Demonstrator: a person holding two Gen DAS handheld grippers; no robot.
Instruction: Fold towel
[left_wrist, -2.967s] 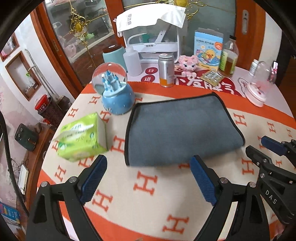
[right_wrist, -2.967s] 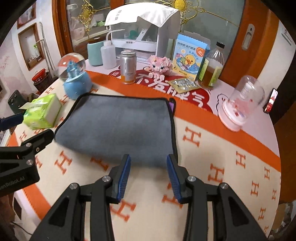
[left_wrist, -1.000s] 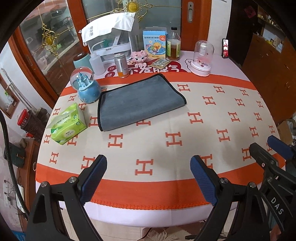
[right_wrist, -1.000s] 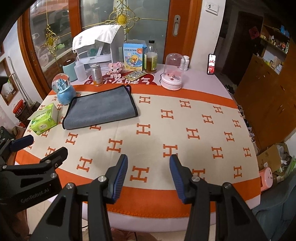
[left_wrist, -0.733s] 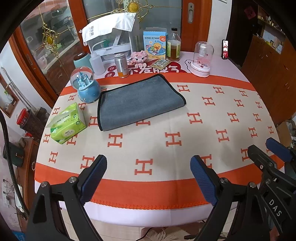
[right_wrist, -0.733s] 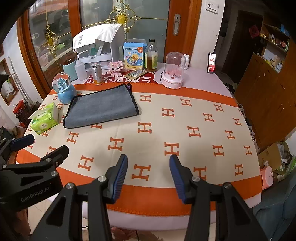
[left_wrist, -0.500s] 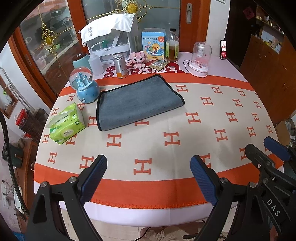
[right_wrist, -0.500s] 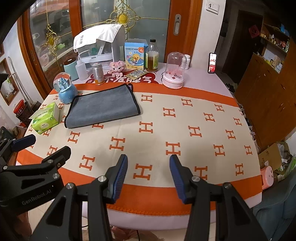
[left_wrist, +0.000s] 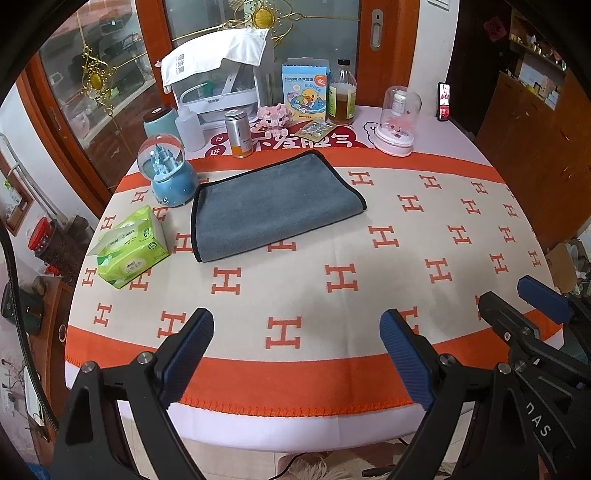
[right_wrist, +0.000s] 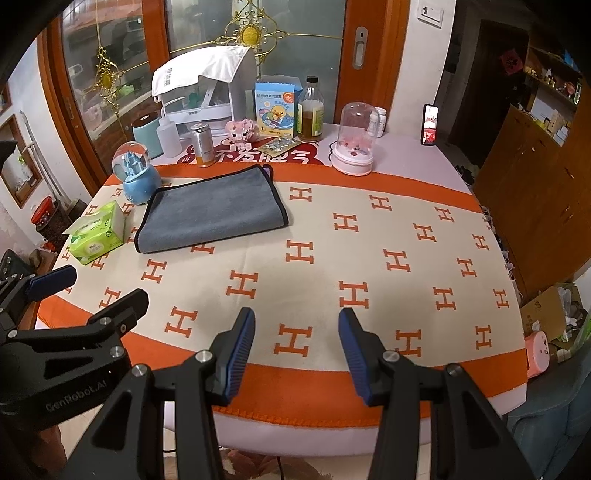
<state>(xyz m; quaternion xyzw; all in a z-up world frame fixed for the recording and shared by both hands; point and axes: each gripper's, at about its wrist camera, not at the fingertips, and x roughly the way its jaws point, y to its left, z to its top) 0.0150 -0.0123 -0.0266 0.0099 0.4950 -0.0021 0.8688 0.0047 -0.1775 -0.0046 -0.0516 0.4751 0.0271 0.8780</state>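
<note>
Towel (left_wrist: 273, 206) folded; left tongs (right_wrist: 88, 291) marked "GenRobot.AI".

Round table (left_wrist: 480, 155) — towel (left_wrist: 273, 206), clutter

Matt, plush cloth towel (left_wrist: 273, 206)
</note>
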